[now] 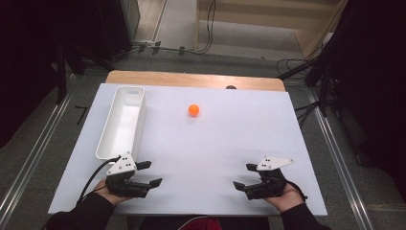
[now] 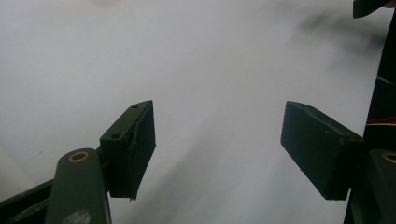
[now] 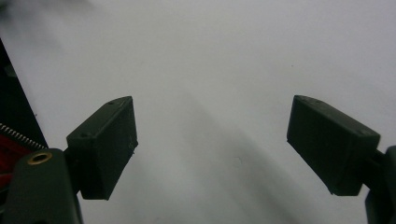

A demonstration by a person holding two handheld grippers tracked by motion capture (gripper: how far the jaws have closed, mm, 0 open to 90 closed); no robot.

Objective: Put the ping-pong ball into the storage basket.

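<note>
Toward the far edge of the white tabletop (image 1: pixel 215 143), roughly midway between its left and right edges, an orange ball (image 1: pixel 193 110) sits alone on the bare surface, well apart from both grippers. A long white rectangular bin (image 1: pixel 122 122) lies to the ball's left, running along the left edge from the far left corner toward the near edge; it is open-topped and nothing can be seen inside it. Just beside the bin's near end, close to the near left corner, the left gripper (image 1: pixel 151 173) rests in the person's left hand (image 1: pixel 107 194), its jaws pointing toward the middle of the table and spread wide with nothing between them. In the left gripper view the same left gripper (image 2: pixel 217 149) shows its two black jaws far apart over blank white surface. Near the near right corner, the right gripper (image 1: pixel 243 176) is held in the right hand (image 1: pixel 287 196), jaws pointing inward toward the left gripper, likewise parted wide and holding nothing. In the right gripper view the right gripper (image 3: pixel 212 144) shows wide-set jaws above plain white tabletop. A black cable (image 1: pixel 93 175) trails from the left gripper over the near left part of the surface. Beyond the far edge a wooden strip (image 1: pixel 191 79) of the table shows.
</note>
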